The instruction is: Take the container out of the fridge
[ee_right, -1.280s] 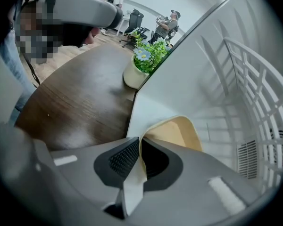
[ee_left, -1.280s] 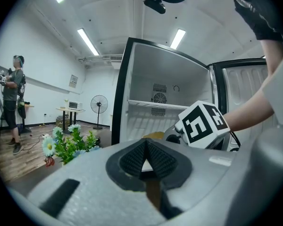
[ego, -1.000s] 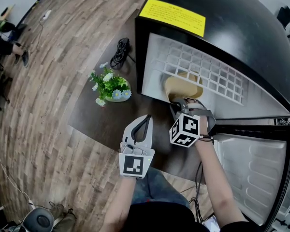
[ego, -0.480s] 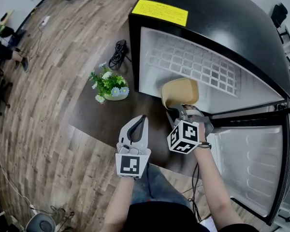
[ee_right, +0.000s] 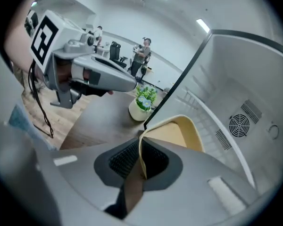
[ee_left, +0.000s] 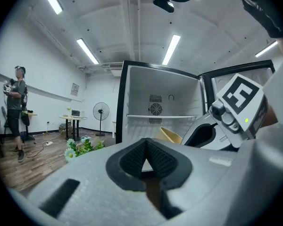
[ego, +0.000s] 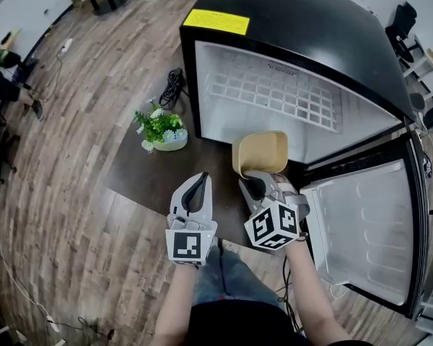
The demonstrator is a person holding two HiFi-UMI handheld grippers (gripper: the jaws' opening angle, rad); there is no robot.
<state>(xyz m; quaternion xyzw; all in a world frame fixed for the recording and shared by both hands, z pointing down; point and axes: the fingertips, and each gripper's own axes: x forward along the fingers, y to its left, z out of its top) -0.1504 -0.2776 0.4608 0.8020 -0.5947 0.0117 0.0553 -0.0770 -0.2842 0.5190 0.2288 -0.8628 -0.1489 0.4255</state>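
Container of tan plastic, a shallow rounded tub (ego: pixel 261 152), is hanging just outside the mouth of the open black mini fridge (ego: pixel 310 34), above the dark brown surface (ego: pixel 141 182) on which the fridge is standing. The right gripper (ego: pixel 248 184) is pinching the near wall of the container (ee_right: pixel 181 135), with both ribbed pads pressing on the thin rim. The tub's body is stretching away from those jaws toward the fridge cavity, its open side tilting up toward the head view. The left gripper (ego: pixel 199 184) is waiting just beside the right one, jaws closed together on nothing and tips pointing at the fridge. The right hand is clearly the nearer and the only one carrying. Free space is lying on the person's side and to their left, near the white pot of flowers (ego: pixel 161 130), so the coming move seems to depend on drawing the tub along its own length, away from the opening and the white-lined door (ego: pixel 361 236).
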